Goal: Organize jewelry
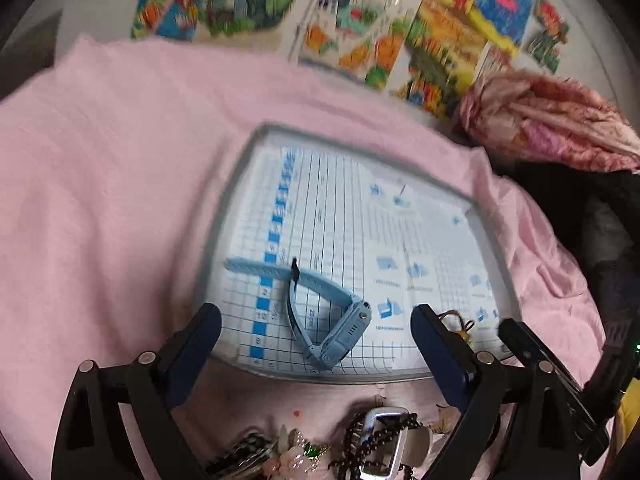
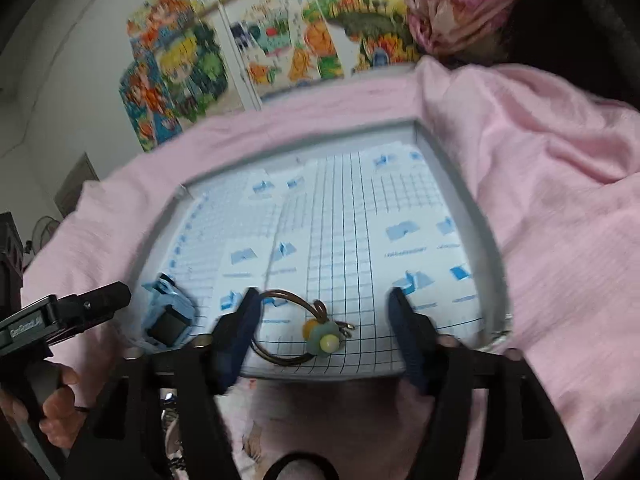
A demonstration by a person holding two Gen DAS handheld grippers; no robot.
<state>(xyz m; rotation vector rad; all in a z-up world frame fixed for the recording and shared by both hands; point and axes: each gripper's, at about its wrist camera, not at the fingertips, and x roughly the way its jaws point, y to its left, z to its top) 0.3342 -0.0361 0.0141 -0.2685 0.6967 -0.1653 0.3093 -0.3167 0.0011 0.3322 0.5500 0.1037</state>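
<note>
My right claw (image 2: 322, 322) stands wide apart with nothing gripped; between its blue fingers (image 2: 236, 340) lies a bracelet (image 2: 294, 334) of thin brown wire, looped, with a pale green bead, a yellow bead and an amber one at its front. It rests near the front edge of a shallow grey-rimmed tray (image 2: 476, 208) lined with a white sheet printed with a dark grid and small blue pictures. My left claw (image 1: 316, 320) is also spread wide and empty, poised over the same tray (image 1: 236, 184). Ahead of it a light blue smartwatch (image 1: 340, 332) lies on its side, strap buckled into a loop. On the sheet I can read "20cm" and ruler numbers such as 2, 10 and 8 beside a column of blue squares; the other captions are too blurred. The tray sits on a pink cloth (image 1: 120, 160). Closer in, a heap of dark beads and other jewelry (image 1: 360, 448) lies on the cloth.
</note>
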